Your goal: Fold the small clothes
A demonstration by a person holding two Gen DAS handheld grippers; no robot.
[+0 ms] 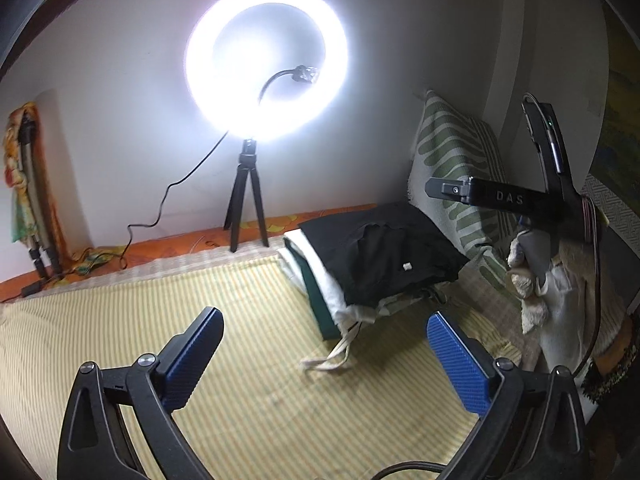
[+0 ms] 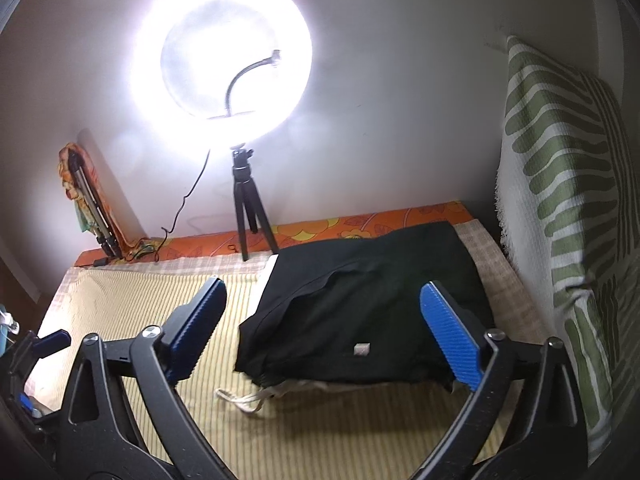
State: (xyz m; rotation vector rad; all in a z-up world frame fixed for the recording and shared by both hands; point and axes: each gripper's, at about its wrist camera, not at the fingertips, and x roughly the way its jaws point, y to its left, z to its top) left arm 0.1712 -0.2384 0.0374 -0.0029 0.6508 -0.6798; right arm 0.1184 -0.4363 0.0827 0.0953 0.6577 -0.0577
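Nearest us, the left tongs (image 1: pixel 324 354) and right tongs (image 2: pixel 322 332) both stand wide apart and hold nothing, above a bed (image 1: pixel 248 360) covered in a yellow striped sheet, with white wall behind. We see a green-patterned pillow (image 2: pixel 560 184) at the right, a lit ring light (image 2: pixel 224 56) on a tripod, and the black folded clothes (image 2: pixel 360 308) stacked on pale ones between the right tongs' fingers. Only the left view shows the right tongs (image 1: pixel 448 190) from outside.
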